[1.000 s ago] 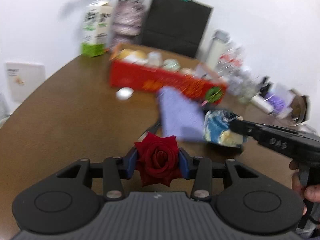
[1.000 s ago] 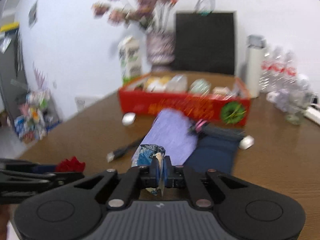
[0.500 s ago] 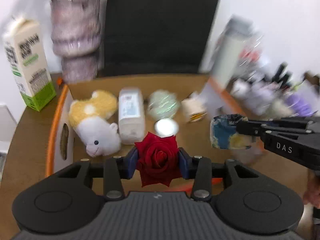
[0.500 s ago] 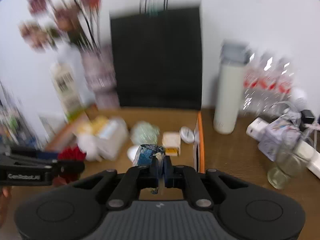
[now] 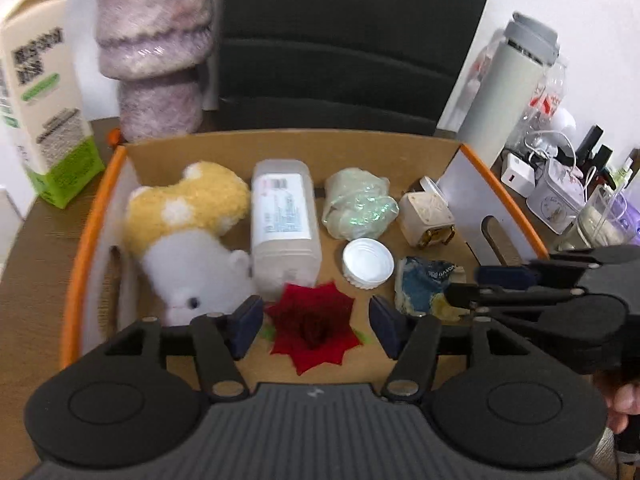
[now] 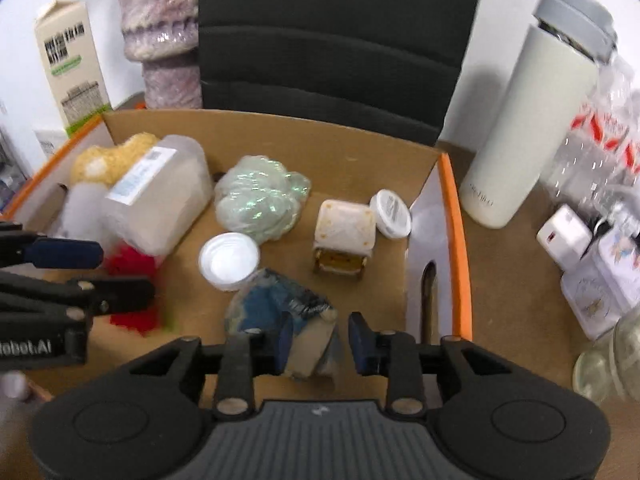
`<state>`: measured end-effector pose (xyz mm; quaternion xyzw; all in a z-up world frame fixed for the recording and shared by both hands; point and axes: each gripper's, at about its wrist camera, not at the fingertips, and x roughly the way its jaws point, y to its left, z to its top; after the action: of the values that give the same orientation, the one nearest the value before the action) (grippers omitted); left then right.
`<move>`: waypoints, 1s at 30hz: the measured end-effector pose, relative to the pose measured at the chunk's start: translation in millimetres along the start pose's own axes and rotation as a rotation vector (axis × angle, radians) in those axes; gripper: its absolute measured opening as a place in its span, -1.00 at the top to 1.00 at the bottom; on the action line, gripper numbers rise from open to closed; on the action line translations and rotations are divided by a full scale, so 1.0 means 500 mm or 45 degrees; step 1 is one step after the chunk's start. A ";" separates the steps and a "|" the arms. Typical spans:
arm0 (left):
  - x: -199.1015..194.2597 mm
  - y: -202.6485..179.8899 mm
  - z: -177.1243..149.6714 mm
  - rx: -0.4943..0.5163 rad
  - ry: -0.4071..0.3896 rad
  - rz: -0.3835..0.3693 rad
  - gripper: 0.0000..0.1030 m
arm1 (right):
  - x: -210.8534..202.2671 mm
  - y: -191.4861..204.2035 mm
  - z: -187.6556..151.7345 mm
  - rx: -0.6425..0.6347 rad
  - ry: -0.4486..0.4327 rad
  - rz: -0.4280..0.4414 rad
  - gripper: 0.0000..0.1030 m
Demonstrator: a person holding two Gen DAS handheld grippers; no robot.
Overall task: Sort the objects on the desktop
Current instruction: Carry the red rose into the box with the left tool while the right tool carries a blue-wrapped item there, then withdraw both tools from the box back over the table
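A red rose head (image 5: pixel 312 326) lies on the floor of the orange-rimmed cardboard box (image 5: pixel 86 232), between the spread fingers of my left gripper (image 5: pixel 314 326), which is open. A crumpled blue and yellow packet (image 6: pixel 288 316) lies on the box floor (image 6: pixel 450 216) between the spread fingers of my right gripper (image 6: pixel 318 340), which is open. The packet (image 5: pixel 424 290) and the right gripper (image 5: pixel 500 284) also show in the left wrist view. The rose (image 6: pixel 132 268) and the left gripper (image 6: pixel 92 272) show in the right wrist view.
The box also holds a yellow and white plush toy (image 5: pixel 188 236), a clear plastic container (image 5: pixel 284 224), a green shiny bundle (image 5: pixel 358 210), a white lid (image 5: pixel 368 262) and a small cream box (image 5: pixel 428 214). A milk carton (image 5: pixel 40 96), a fuzzy vase (image 5: pixel 160 48), a black bag (image 5: pixel 344 40) and a white flask (image 6: pixel 532 120) stand around it.
Both grippers moved forward over the box and down, then opened. The rose and the packet left the fingers and now lie on the box floor.
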<state>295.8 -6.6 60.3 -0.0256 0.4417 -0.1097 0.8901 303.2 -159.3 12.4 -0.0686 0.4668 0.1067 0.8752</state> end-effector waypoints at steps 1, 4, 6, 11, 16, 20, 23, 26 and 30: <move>-0.016 0.002 -0.001 -0.001 -0.005 0.014 -0.20 | -0.017 0.001 -0.003 0.000 -0.012 -0.013 0.41; -0.072 0.008 -0.001 -0.020 -0.039 0.046 -0.49 | -0.073 0.000 -0.003 0.006 -0.063 -0.042 0.20; -0.119 0.016 -0.003 -0.050 -0.082 0.082 -0.69 | -0.122 -0.003 -0.002 0.047 -0.102 -0.031 -0.11; -0.209 0.022 -0.031 -0.121 -0.141 0.147 -0.90 | -0.228 -0.002 -0.018 0.215 -0.182 0.133 -0.48; -0.265 0.001 -0.091 -0.016 -0.213 0.274 -1.00 | -0.275 0.018 -0.073 0.277 -0.236 0.126 -0.70; -0.327 -0.016 -0.175 0.078 -0.343 0.320 -1.00 | -0.321 0.017 -0.153 0.300 -0.361 0.038 -0.74; -0.349 -0.021 -0.244 0.068 -0.370 0.234 -1.00 | -0.332 0.014 -0.231 0.337 -0.400 0.117 -0.75; -0.355 -0.019 -0.332 -0.011 -0.371 0.173 -1.00 | -0.333 0.026 -0.318 0.363 -0.399 0.188 -0.74; -0.344 -0.022 -0.446 -0.051 -0.324 0.093 -1.00 | -0.333 0.074 -0.445 0.310 -0.441 0.148 -0.73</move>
<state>16.8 31.6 60.4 -0.0411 0.3279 -0.0643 0.9416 25.2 -193.0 26.7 0.0841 0.3220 0.1102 0.9365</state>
